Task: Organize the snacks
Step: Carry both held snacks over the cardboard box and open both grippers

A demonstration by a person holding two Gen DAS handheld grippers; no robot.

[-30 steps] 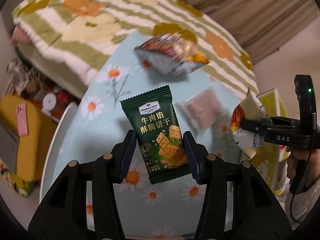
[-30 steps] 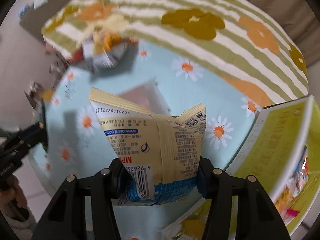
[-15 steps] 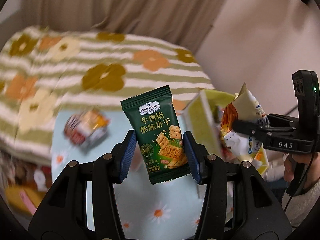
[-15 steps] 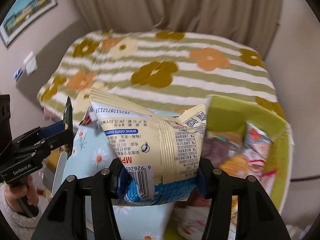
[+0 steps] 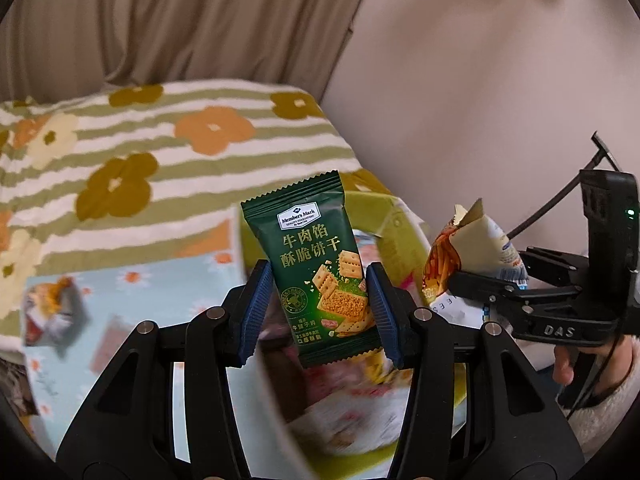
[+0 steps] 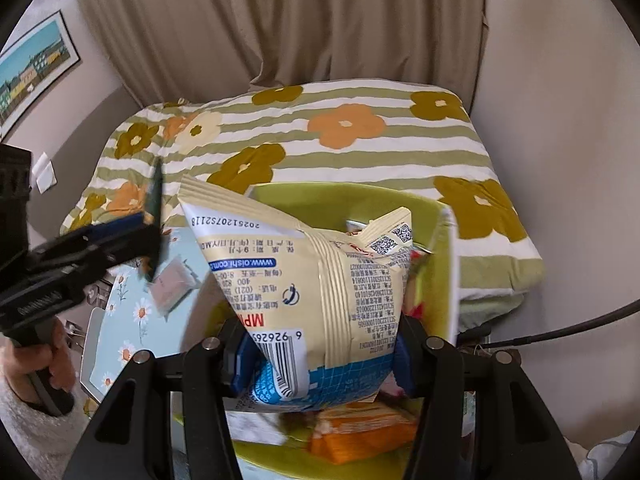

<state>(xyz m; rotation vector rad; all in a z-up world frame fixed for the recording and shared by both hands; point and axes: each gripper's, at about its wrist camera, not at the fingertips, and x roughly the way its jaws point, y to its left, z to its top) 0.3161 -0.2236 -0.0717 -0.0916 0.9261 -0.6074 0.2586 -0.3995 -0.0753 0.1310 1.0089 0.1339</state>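
My left gripper (image 5: 316,312) is shut on a dark green cracker packet (image 5: 316,256), held upright above the yellow-green box (image 5: 368,204) that holds several snacks. My right gripper (image 6: 320,360) is shut on a cream and blue chip bag (image 6: 304,280), held above the same box (image 6: 340,200). The right gripper with its bag also shows at the right in the left wrist view (image 5: 480,280). The left gripper shows at the left in the right wrist view (image 6: 120,240).
A red snack bag (image 5: 52,312) and a pink packet (image 6: 172,284) lie on the daisy-print tablecloth (image 5: 160,288). A bed with a striped flower blanket (image 6: 320,128) stands behind the table. Curtain and wall lie beyond.
Both grippers have lifted and swung right with their snacks, from over the daisy tablecloth to over the yellow-green box. Both stay shut on their packets.
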